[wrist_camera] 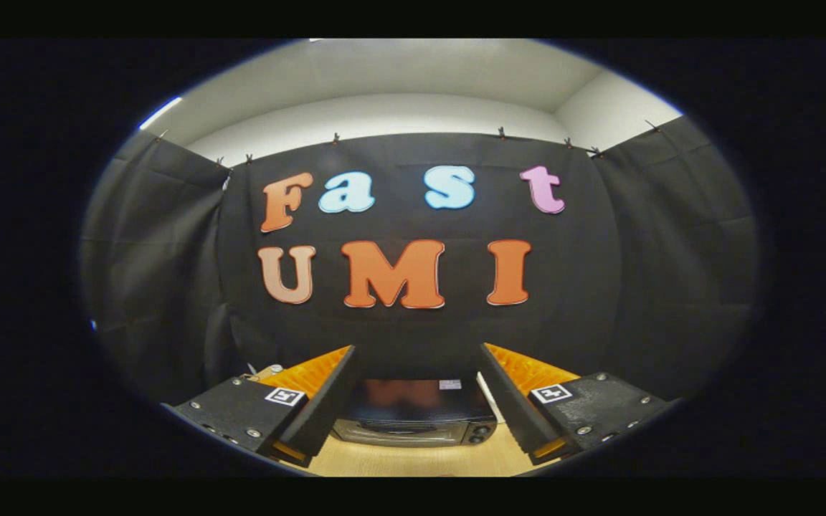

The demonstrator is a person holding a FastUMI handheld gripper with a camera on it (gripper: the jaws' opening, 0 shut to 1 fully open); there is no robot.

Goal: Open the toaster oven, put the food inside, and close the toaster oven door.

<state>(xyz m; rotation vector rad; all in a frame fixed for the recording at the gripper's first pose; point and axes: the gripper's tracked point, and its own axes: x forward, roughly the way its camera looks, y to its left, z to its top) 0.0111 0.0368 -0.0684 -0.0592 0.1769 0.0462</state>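
Beyond your fingertips, the toaster oven [413,416] sits on the pale wooden table [413,462], framed in the gap between the two fingers and well apart from them. Its door looks closed, the glass dark and reflective, knobs at its right end. Bare tabletop runs from the oven's near edge toward you, giving clear room for an approach. Behind the oven the black cloth wall [420,337] stands close, so little room lies on the far side. Your gripper [416,358] is spread wide, nothing between the fingers, nothing touched. You hold it high and roughly level, aimed at the wall, with the oven below the line of the fingers. A small pale object shows by the left finger [320,408]; too little visible to identify.
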